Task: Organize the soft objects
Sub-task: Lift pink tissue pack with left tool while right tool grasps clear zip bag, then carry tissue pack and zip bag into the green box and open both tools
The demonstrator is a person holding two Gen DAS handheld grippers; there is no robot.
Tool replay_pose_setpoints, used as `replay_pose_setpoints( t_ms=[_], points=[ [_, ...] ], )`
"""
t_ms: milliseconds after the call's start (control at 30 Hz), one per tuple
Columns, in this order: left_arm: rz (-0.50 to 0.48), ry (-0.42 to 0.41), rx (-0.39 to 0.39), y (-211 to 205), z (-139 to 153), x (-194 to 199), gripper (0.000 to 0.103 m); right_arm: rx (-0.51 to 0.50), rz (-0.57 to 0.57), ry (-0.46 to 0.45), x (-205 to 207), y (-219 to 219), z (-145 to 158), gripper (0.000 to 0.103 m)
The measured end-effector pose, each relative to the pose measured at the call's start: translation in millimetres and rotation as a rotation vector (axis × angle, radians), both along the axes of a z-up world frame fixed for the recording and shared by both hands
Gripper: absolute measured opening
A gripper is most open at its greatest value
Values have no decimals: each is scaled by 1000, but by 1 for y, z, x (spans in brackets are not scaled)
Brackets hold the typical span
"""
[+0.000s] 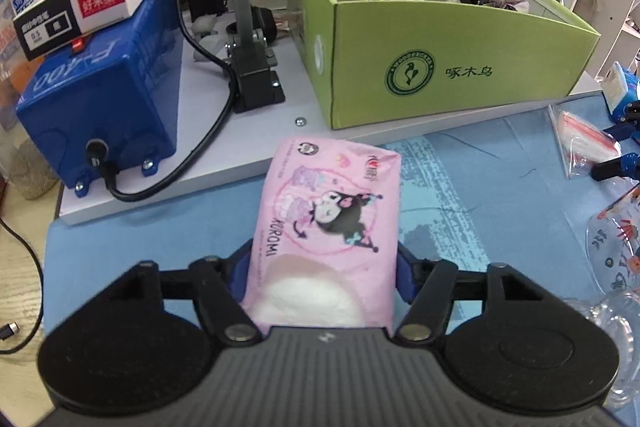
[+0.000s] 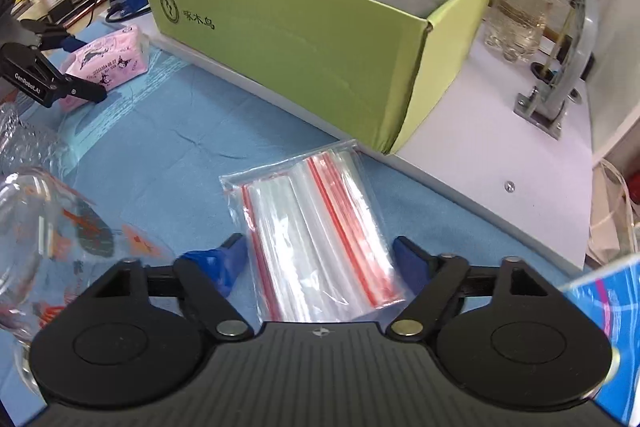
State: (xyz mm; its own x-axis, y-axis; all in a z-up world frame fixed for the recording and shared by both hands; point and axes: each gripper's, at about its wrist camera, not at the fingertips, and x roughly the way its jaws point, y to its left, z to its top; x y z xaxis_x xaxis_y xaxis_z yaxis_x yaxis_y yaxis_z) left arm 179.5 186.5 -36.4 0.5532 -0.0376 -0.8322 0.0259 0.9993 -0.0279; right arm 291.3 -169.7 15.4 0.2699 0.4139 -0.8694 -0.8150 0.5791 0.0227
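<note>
We see the left gripper clenched on a pink tissue pack lying on the blue mat, before the green box. The right gripper straddles a packet of zip bags; whether its blue fingers press it we cannot tell.

wrist cams: steep down, close | shared: green box (both sides)
</note>
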Motion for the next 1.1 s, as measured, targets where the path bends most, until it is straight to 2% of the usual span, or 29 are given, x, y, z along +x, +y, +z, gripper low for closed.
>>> replay_pose_setpoints(
  t_ms=[67, 167, 267, 367, 500, 633, 767, 900, 1067, 1100],
  points=[
    [15, 2, 13, -2, 2, -7, 64, 0, -1, -32, -11, 0, 1, 22],
    [33, -3, 0, 4, 10, -25, 64, -1, -35, -52, -21, -9, 4, 15],
    [61, -17, -41, 18, 23, -42, 64, 31, -92, -56, -30, -32, 16, 14],
    [85, -57, -24, 27, 38, -53, 64, 82, -151, -93, -39, -50, 36, 14],
    [79, -122, -61, 30, 71, -47, 64, 188, -204, -136, -40, -61, 67, 14],
    [35, -206, -69, 15, 108, -15, 64, 288, -196, -200, -24, -42, 95, 14],
    [-16, -247, -103, -5, 129, 40, 64, 329, -168, -234, 10, -4, 107, 15],
    [-29, -239, -110, -18, 128, 99, 64, 338, -141, -218, 50, 36, 105, 15],
    [-21, -196, -115, -25, 102, 146, 65, 321, -108, -183, 83, 73, 86, 21],
    [-15, -189, -110, -25, 97, 151, 76, 309, -99, -168, 87, 79, 80, 22]
  ],
)
